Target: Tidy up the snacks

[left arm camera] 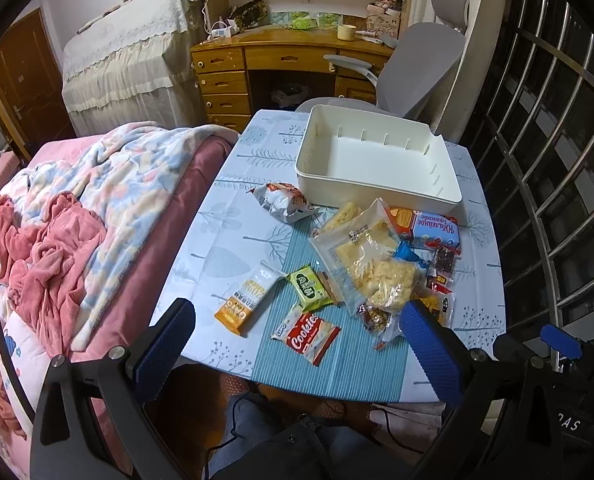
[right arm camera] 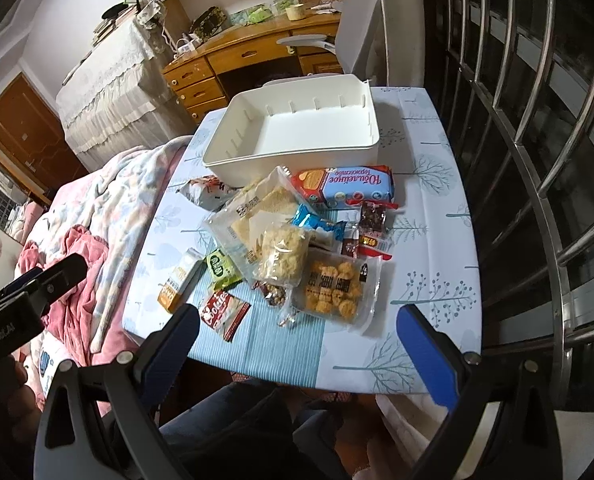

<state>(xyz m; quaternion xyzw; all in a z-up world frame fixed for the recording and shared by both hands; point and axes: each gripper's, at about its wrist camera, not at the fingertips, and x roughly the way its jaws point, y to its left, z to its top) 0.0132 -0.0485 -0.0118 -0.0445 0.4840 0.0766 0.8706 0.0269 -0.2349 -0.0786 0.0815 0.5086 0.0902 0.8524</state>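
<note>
A white bin [left arm camera: 377,156] [right arm camera: 293,132] stands empty at the far side of the small table. In front of it lies a pile of snack packets: a blue biscuit pack [left arm camera: 433,230] [right arm camera: 349,186], clear bags of pale crackers [left arm camera: 373,248] [right arm camera: 257,220], a tray of golden puffs [right arm camera: 335,286], a red Cookies packet [left arm camera: 311,334] [right arm camera: 223,314], a green packet [left arm camera: 309,286] [right arm camera: 221,266], an orange-white carton [left arm camera: 247,298] [right arm camera: 179,284] and a silver bag [left arm camera: 283,200] [right arm camera: 207,192]. My left gripper [left arm camera: 297,344] and right gripper [right arm camera: 297,344] hover open over the table's near edge, holding nothing.
The table [left arm camera: 233,240] [right arm camera: 425,200] wears a tree-print cloth and a teal mat [left arm camera: 337,360]. A bed with blankets [left arm camera: 77,216] borders it on the left, metal window bars [right arm camera: 537,160] on the right. A grey chair [left arm camera: 417,68] and wooden desk [left arm camera: 257,60] stand behind. A person's legs [left arm camera: 265,432] show below.
</note>
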